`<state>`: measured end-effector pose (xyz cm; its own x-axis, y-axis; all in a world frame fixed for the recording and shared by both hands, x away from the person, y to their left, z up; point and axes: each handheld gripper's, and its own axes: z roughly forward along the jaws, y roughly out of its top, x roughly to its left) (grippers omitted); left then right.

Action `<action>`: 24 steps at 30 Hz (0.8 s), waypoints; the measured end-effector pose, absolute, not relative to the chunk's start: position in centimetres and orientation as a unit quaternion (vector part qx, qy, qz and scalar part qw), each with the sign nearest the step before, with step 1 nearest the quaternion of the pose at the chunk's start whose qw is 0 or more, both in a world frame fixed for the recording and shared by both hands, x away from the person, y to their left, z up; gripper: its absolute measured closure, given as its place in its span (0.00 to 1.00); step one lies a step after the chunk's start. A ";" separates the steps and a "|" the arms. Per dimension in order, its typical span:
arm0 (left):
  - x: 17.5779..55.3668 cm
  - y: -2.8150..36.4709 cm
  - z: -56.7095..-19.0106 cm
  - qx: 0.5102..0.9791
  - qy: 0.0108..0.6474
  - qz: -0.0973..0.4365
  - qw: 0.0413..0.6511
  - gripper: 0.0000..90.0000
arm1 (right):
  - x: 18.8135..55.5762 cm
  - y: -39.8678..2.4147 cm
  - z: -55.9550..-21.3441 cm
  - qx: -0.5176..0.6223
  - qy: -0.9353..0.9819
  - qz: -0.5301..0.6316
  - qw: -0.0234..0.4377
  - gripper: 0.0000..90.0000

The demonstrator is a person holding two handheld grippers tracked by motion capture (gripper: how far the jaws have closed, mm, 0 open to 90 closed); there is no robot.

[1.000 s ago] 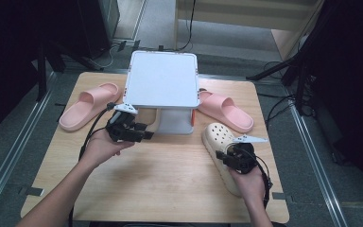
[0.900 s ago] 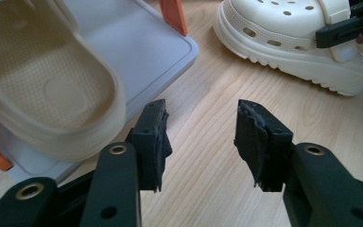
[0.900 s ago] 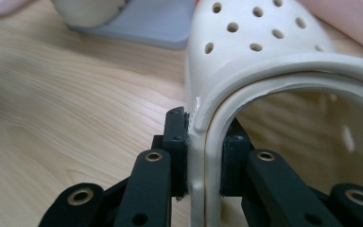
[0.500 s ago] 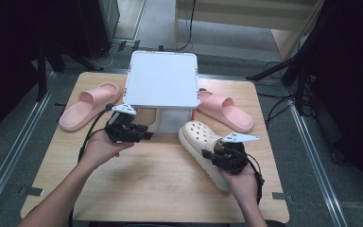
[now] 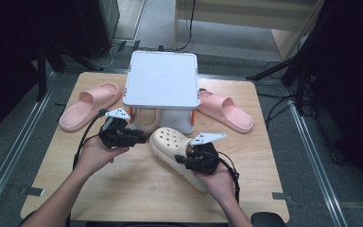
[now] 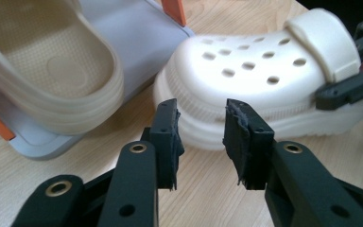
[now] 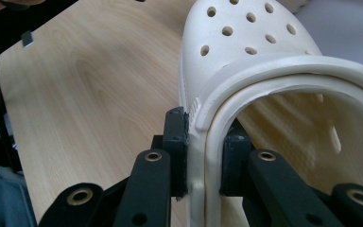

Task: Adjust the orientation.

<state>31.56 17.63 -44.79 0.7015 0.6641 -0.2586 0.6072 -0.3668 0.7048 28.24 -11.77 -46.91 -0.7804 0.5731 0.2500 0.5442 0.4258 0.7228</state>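
Because the right gripper (image 7: 203, 156) has its two jaws pinched on the side rim of the cream clog (image 5: 177, 151), one pad inside the opening and one outside, the shoe hangs from a thin, springy wall that looks ready to flex. Just ahead of those jaws the perforated toe points toward the white stand (image 5: 160, 78), and under the stand's top, beyond the toe, sits the second cream clog (image 6: 52, 71) on the lower shelf. The shoe is probably light moulded foam, soft yet matte enough not to slip; the rim by the strap pivot seems the soundest hold, since the toe dome would squash. Across from the toe, the left gripper (image 6: 201, 142) has just been closing its jaws, with nothing between them; they stand apart, near the clog's sole edge. Farther out, well to either side on the wooden table (image 5: 137, 198), lie two pink slides (image 5: 82, 104).
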 end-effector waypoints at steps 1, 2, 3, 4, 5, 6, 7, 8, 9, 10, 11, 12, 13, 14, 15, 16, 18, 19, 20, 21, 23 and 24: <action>31.6 17.6 -44.8 0.826 0.385 0.035 0.411 0.75 | 28.2 -11.8 -46.9 0.331 0.844 0.421 0.017 0.86; 31.3 17.6 -45.0 0.827 0.386 0.037 0.407 0.76 | 28.4 -11.0 -47.4 0.321 0.849 0.419 0.010 0.86; 31.3 17.6 -45.0 0.827 0.386 0.037 0.407 0.76 | 28.4 -11.0 -47.4 0.321 0.849 0.419 0.010 0.86; 31.1 17.5 -45.1 0.828 0.385 0.038 0.406 0.76 | 28.5 -10.8 -47.6 0.317 0.852 0.416 0.009 0.86; 30.9 17.5 -45.3 0.828 0.386 0.037 0.405 0.77 | 28.6 -10.2 -48.2 0.311 0.859 0.407 0.000 0.86; 30.9 17.5 -45.3 0.828 0.386 0.037 0.405 0.77 | 28.6 -10.2 -48.2 0.311 0.859 0.407 0.000 0.86; 30.8 17.5 -45.4 0.828 0.387 0.037 0.404 0.77 | 28.5 -10.0 -48.4 0.307 0.861 0.405 0.001 0.86; 30.7 17.5 -45.4 0.828 0.387 0.038 0.404 0.78 | 28.5 -9.6 -48.5 0.294 0.867 0.401 0.009 0.86; 30.5 17.5 -45.5 0.828 0.388 0.040 0.403 0.78 | 28.4 -9.5 -48.5 0.294 0.868 0.400 0.005 0.85; 30.3 17.6 -45.6 0.827 0.389 0.039 0.404 0.78 | 28.6 -9.4 -48.6 0.288 0.871 0.399 -0.002 0.84; 30.2 17.6 -45.6 0.827 0.389 0.040 0.403 0.78 | 28.7 -9.4 -48.6 0.283 0.873 0.397 -0.011 0.80; 30.1 17.6 -45.7 0.827 0.390 0.041 0.402 0.78 | 28.7 -9.4 -48.6 0.279 0.874 0.399 -0.016 0.79; 30.0 17.7 -45.7 0.827 0.390 0.042 0.403 0.78 | 28.7 -9.4 -48.6 0.276 0.873 0.402 -0.020 0.76; 30.0 17.7 -45.7 0.827 0.390 0.042 0.403 0.78 | 28.7 -9.4 -48.6 0.276 0.873 0.402 -0.020 0.76; 29.8 17.8 -45.7 0.825 0.393 0.043 0.404 0.79 | 28.6 -9.5 -48.1 0.273 0.872 0.405 -0.018 0.72; 29.8 17.8 -45.7 0.825 0.393 0.043 0.404 0.79 | 28.6 -9.5 -48.1 0.273 0.872 0.405 -0.018 0.72; 29.8 17.9 -45.7 0.824 0.395 0.044 0.403 0.79 | 28.6 -9.8 -47.7 0.266 0.876 0.403 -0.011 0.70; 29.7 17.9 -45.7 0.824 0.396 0.045 0.403 0.80 | 28.6 -10.0 -47.5 0.262 0.876 0.404 -0.010 0.69; 29.7 17.9 -45.7 0.824 0.397 0.044 0.402 0.81 | 28.6 -10.5 -47.0 0.257 0.877 0.405 -0.006 0.69; 29.7 17.9 -45.8 0.824 0.397 0.045 0.402 0.81 | 28.7 -10.8 -46.9 0.255 0.878 0.406 -0.006 0.68; 29.6 17.8 -45.8 0.824 0.398 0.045 0.402 0.81 | 28.7 -11.2 -46.6 0.256 0.876 0.409 -0.005 0.68; 29.5 17.8 -45.9 0.824 0.397 0.044 0.402 0.82 | 28.9 -11.8 -46.2 0.256 0.873 0.415 -0.004 0.69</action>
